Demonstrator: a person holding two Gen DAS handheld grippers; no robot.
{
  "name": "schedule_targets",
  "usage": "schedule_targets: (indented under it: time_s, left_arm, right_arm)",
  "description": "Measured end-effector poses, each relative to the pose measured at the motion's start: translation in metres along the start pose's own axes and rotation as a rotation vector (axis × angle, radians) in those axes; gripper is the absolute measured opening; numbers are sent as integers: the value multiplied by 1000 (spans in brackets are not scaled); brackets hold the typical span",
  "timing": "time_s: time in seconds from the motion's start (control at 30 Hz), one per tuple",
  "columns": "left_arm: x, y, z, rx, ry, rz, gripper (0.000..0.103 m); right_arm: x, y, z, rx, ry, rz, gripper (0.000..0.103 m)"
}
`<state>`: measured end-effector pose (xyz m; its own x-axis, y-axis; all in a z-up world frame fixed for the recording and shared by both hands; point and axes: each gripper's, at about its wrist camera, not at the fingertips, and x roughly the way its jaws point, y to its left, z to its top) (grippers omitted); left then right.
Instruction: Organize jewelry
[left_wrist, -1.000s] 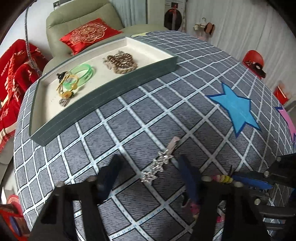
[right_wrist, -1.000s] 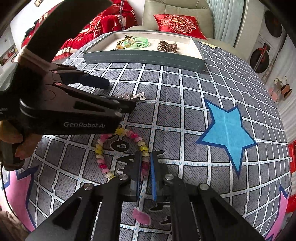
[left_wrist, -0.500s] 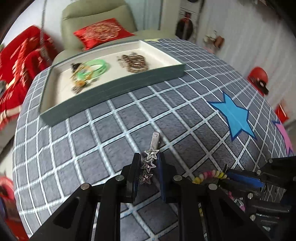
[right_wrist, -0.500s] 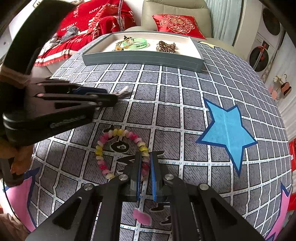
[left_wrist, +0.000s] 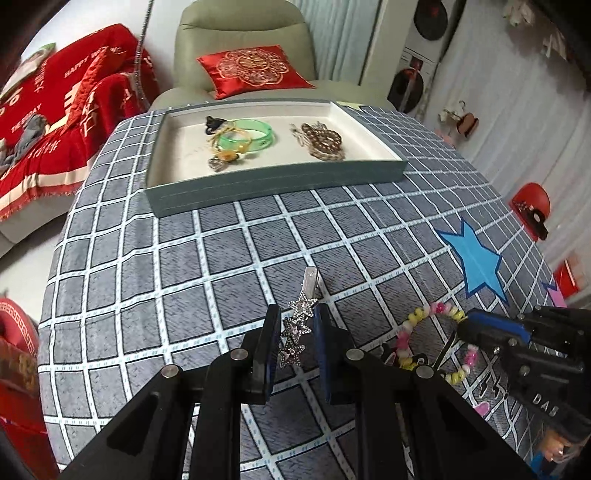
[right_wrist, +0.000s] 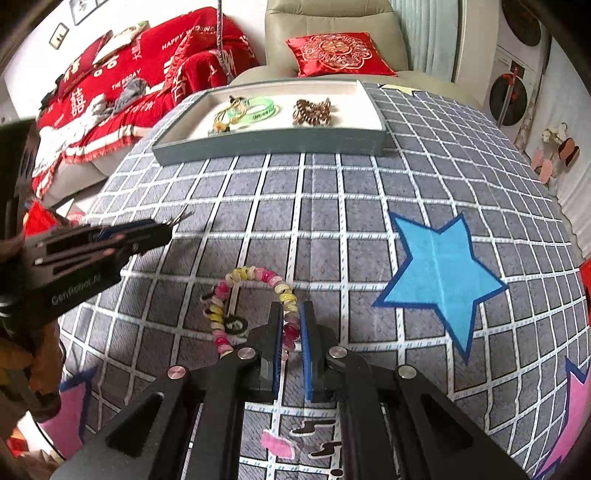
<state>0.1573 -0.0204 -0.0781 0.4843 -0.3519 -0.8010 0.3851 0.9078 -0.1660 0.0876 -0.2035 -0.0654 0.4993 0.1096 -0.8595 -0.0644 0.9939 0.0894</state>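
Between left tool's (left_wrist: 295, 341) jaws, star hairclip (left_wrist: 297, 328).

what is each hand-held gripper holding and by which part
Left hand-held gripper: star hair clip, by its star-studded rear half. Right hand-held gripper: pink-and-yellow beaded bracelet, by its right side.

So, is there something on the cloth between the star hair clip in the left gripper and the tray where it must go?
Nothing visible. The left gripper holds the star hair clip, and only bare checked tablecloth lies up to the tray. The bead bracelet lies off to the right.
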Motion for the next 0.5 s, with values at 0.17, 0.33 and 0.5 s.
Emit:
schedule_targets:
  time_s: [0.17, 0.33, 0.5]
  left_arm:
    - [-8, 6, 1, -24, -22, 1, 34]
    - [-12, 9, 5, -28, -26, 4, 21]
    - [-7, 15, 3, -38, -4, 14, 21]
  right_arm:
    - [-5, -2, 11, 19, -22, 16, 10]
    - [-6, -4, 22, 26, -38, 29, 10]
    - [-5, -7, 26, 35, -39, 35, 10]
